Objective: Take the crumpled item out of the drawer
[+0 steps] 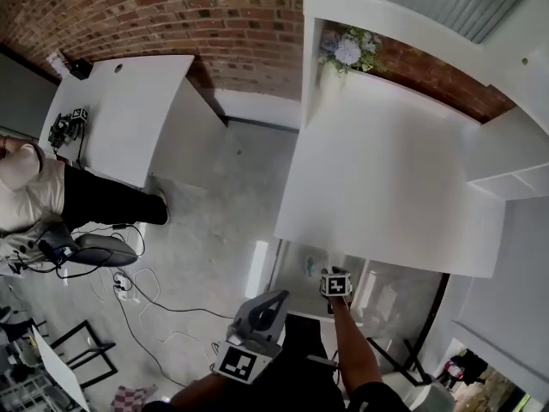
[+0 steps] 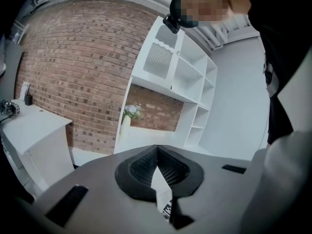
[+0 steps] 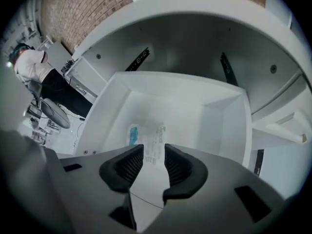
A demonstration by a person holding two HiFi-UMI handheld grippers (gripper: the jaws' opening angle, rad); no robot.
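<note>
Right gripper point(image 3: 154, 152): pointed steeply down over the open white drawer point(image 3: 219, 116) beneath the white table point(image 1: 386, 170), jaws parted by a moderate gap and gripping nothing. Crumpled item point(image 3: 146, 133): a pale wrapper with a blue patch and dark print, lying on the drawer floor towards its left side, seen through the gap between the right jaws and apart from them. Left gripper point(image 2: 157, 147): held outside the drawer, aimed at a brick wall point(image 2: 73, 67) and white shelves point(image 2: 190, 77), jaws closed tip to tip, empty.
</note>
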